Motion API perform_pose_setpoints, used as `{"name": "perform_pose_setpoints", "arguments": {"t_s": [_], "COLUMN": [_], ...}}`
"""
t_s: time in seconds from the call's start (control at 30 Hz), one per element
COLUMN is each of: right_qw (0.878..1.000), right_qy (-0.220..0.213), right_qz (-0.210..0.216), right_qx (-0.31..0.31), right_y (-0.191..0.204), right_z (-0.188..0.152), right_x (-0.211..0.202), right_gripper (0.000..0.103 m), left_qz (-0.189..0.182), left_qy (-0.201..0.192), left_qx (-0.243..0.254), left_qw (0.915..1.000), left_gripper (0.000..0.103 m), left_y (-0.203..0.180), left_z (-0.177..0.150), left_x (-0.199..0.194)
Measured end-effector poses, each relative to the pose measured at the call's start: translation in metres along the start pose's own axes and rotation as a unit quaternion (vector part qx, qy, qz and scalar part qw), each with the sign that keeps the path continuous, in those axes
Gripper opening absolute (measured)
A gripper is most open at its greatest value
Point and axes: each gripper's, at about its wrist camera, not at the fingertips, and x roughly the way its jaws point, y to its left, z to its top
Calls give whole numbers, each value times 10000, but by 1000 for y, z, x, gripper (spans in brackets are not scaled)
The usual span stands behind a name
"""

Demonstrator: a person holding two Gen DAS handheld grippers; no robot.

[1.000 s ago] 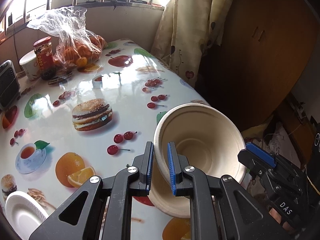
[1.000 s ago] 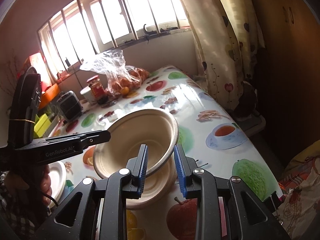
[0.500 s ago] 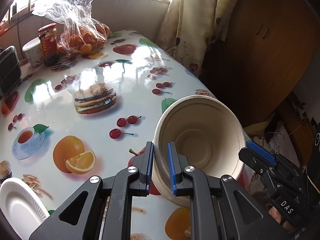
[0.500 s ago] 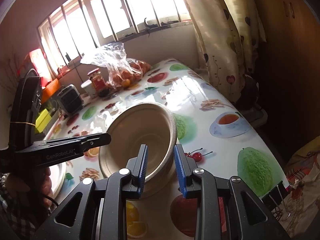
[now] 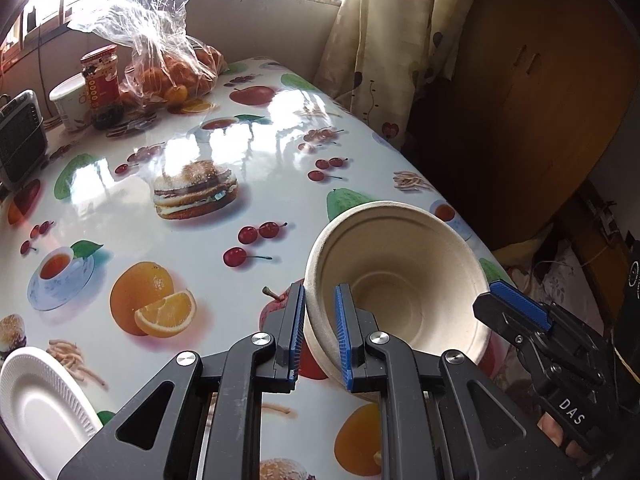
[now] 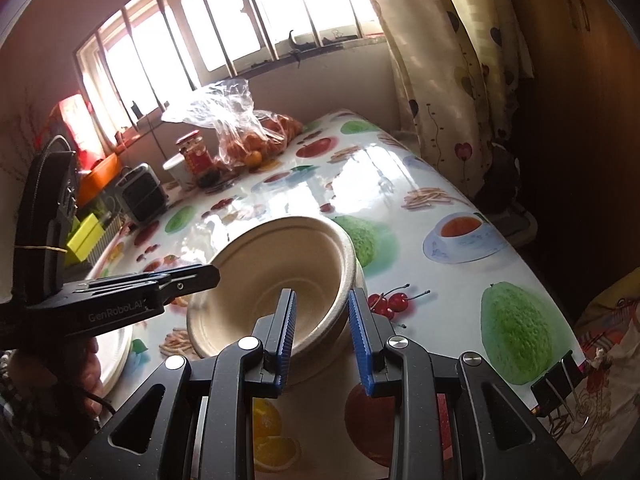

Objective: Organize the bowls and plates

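The left gripper point(image 5: 319, 334) has the bowl point(image 5: 396, 280) pinched by its near rim, one blue pad inside the wall and one outside, and the bowl hangs tilted, its mouth turned back toward the camera, up off the table point(image 5: 256, 216). In the right wrist view the same bowl point(image 6: 276, 280) sits just ahead of the right gripper point(image 6: 322, 338), whose jaws stand parted around the near rim; the left pad reaches inside the bowl, the right pad stands outside the wall, and whether either touches cannot be told. The left gripper point(image 6: 200, 278) comes in from the left there, clamped on the bowl's far-left rim.

Out to the lower left of the left gripper lies a white plate point(image 5: 40, 404), flat on the table's near edge. Well beyond both grippers, at the far end by the window, stand a bag of oranges point(image 5: 168, 68), a red-lidded jar point(image 5: 100, 80) and a paper cup point(image 5: 70, 100) beside it.
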Motion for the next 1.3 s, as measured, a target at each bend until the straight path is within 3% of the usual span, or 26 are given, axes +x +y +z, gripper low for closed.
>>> {"name": "perform_pose_setpoints", "arguments": {"t_s": [1.3], "right_qw": [9998], "right_qy": [124], "right_qz": [-144], "right_qx": [-55], "right_y": [-3], "right_z": [-7], "right_x": [13], "right_gripper": [27], "left_qz": [-48], "left_qy": [150], "left_qx": [-96], "left_qw": [9998], "left_gripper": [17], "left_y": [6], "left_z": [-5], "left_x": [12]}}
